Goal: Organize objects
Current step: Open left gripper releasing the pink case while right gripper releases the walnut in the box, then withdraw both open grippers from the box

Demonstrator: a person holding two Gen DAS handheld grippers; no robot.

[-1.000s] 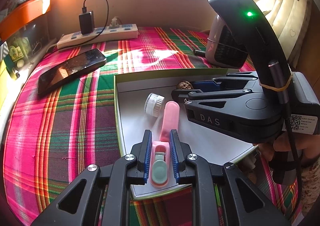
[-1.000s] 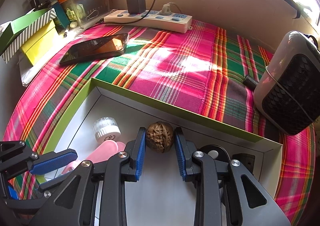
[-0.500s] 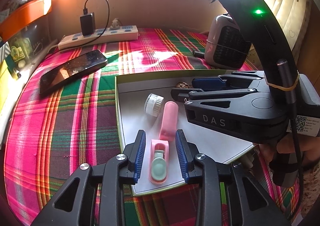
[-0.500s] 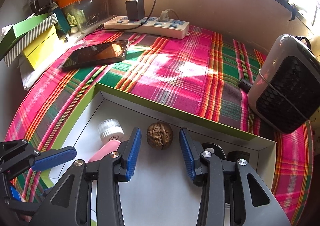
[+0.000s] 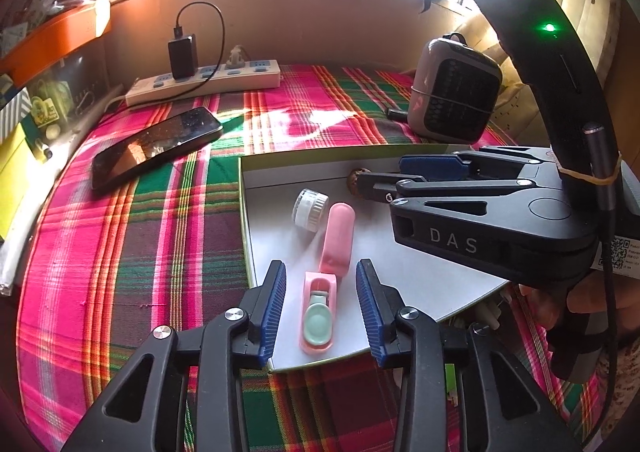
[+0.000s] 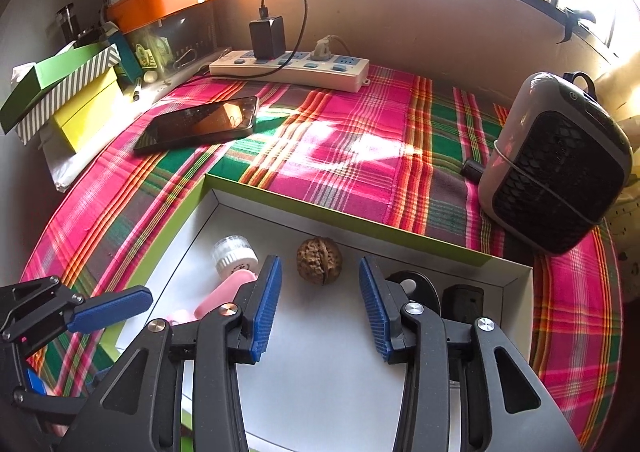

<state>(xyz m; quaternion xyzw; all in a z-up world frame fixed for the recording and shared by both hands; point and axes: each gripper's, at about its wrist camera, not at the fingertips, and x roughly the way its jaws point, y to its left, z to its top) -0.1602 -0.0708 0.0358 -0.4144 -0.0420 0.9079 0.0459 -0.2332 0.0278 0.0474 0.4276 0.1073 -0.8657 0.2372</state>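
Observation:
A shallow white box with a green rim (image 5: pixel 245 187) lies on the plaid cloth. In it are a pink flat case with a teal button (image 5: pixel 318 316), a pink capsule (image 5: pixel 338 236), a small white jar (image 5: pixel 310 207) and a walnut (image 6: pixel 319 266). My left gripper (image 5: pixel 321 270) straddles the pink case; its jaws are opening and the pads do not touch it. My right gripper (image 6: pixel 318 266) stands open, its pads on either side of the walnut and clear of it. In the left wrist view the right gripper's body hides most of the walnut.
Two black items (image 6: pixel 416 290) sit in the box's far right corner. On the cloth are a phone (image 5: pixel 156 143), a power strip with a charger (image 5: pixel 208 83) and a grey heater (image 5: pixel 456 99). Stacked boxes (image 6: pixel 68 91) line the left edge.
The left jaws were shut on the pink case and have let go and spread. The right jaws released the walnut and widened. Both items rest in the box.

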